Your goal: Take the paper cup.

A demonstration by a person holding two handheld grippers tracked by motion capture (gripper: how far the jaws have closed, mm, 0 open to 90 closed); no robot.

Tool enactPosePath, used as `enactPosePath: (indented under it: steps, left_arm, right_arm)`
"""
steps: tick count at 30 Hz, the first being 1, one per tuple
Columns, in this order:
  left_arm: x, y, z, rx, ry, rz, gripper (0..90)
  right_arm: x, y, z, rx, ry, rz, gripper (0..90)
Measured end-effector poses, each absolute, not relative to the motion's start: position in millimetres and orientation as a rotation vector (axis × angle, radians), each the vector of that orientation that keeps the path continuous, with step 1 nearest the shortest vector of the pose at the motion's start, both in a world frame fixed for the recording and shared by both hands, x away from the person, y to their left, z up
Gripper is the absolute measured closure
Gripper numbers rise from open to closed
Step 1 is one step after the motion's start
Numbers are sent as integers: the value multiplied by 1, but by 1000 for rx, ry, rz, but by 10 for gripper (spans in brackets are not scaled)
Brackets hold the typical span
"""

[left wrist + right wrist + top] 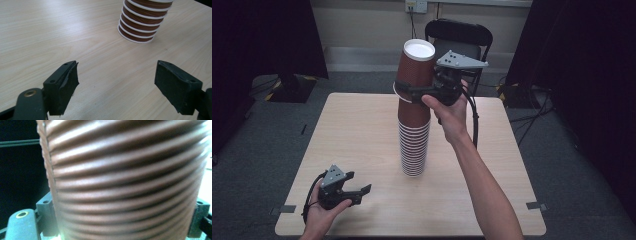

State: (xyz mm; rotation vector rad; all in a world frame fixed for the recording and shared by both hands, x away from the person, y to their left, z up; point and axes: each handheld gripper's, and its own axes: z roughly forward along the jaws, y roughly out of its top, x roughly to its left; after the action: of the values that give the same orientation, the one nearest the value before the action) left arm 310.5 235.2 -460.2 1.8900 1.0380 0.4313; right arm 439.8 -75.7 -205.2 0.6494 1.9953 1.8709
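Note:
A tall stack of upside-down brown ribbed paper cups [414, 145] stands in the middle of the wooden table [357, 125]. The top cup [416, 67] is raised off the stack and tilted a little, white base upward. My right gripper [413, 92] is shut on it near its rim, coming in from the right. In the right gripper view the cup's ribbed wall [125, 170] sits between the two jaws of the right gripper [123, 220]. My left gripper [359, 183] rests open near the table's front left corner. The left gripper [116, 82] holds nothing, with the stack's base [140, 30] ahead.
A black folding chair [458, 35] stands behind the table's far edge. Dark curtains hang at both sides of the room. Cables lie on the grey floor at the right [532, 120]. Bare tabletop lies to the left and right of the stack.

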Motion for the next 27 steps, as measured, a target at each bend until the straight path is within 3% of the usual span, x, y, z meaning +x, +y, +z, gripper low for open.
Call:
enactPosePath:
  steps: [27]
  left_arm:
    - [310,232,-460,1884,1041,420,171]
  right_arm:
    - [431,-119,-181,729,1910,1834,138]
